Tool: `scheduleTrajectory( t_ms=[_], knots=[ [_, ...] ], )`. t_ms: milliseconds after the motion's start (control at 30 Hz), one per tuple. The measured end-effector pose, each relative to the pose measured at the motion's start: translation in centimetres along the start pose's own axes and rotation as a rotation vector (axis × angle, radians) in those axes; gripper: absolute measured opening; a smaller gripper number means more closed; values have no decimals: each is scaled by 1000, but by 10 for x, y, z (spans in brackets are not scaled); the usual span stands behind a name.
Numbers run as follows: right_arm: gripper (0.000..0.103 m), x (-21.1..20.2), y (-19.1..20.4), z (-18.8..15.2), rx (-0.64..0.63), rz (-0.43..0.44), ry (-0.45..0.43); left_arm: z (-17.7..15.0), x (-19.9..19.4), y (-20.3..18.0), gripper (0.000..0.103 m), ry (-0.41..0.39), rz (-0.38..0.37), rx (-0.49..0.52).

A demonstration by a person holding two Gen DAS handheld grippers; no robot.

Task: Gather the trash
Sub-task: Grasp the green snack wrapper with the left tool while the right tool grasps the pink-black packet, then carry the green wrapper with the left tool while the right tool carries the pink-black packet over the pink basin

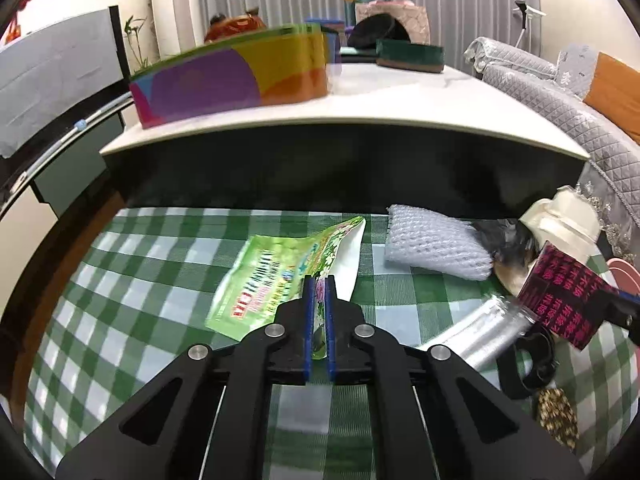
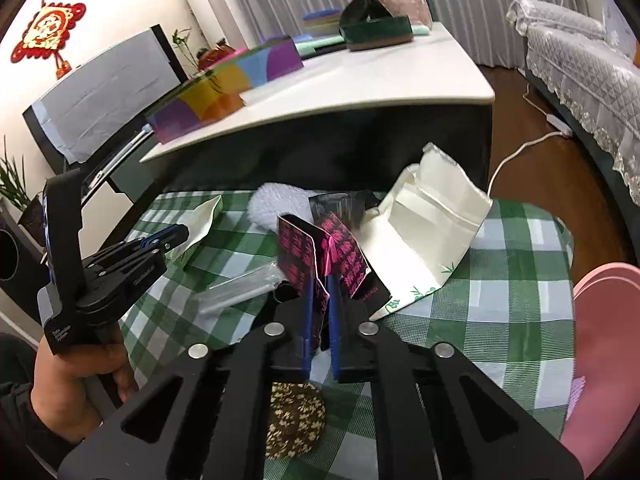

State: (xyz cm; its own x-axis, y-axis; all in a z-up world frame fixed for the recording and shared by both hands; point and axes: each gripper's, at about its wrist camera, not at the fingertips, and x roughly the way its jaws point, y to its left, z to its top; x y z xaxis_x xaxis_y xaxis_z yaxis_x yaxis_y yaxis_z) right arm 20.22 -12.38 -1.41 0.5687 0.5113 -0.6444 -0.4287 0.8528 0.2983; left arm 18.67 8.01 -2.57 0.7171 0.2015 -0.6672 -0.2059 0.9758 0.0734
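A: Your left tool is clamped on the near edge of the green wrapper; its long axis runs away leftward over the checked table.

B: Your right tool pinches the black-pink carton, upright. Pink bin lies right, so your right hand is nearer.

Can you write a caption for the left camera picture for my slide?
Left hand-held gripper pinches a green wrapper on the checked cloth.

No legible text on any wrapper
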Motion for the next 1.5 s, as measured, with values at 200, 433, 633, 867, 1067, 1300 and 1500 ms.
scheduleTrajectory(
  t_ms=[200,433,633,867,1067,1300,1500],
  knots=[
    [5,-27,8,0,-44,-12,-53,-2,-36,13,2,-46,-36,-20],
    [5,-58,17,-4,-95,-52,-106,-5,-75,17,1,-97,-100,-54],
    [5,-86,22,-8,-112,-100,-155,-12,-106,7,0,-140,-151,-34],
    [6,-112,21,-16,-118,-156,-188,-21,-133,-6,0,-171,-210,-18],
    [6,-130,13,-21,-106,-207,-207,-27,-146,-16,0,-182,-251,-18],
    [6,-147,3,-26,-92,-268,-230,-28,-153,-28,1,-200,-283,-6],
    [6,-157,-7,-28,-77,-306,-242,-29,-157,-39,0,-209,-307,8]
  ],
)
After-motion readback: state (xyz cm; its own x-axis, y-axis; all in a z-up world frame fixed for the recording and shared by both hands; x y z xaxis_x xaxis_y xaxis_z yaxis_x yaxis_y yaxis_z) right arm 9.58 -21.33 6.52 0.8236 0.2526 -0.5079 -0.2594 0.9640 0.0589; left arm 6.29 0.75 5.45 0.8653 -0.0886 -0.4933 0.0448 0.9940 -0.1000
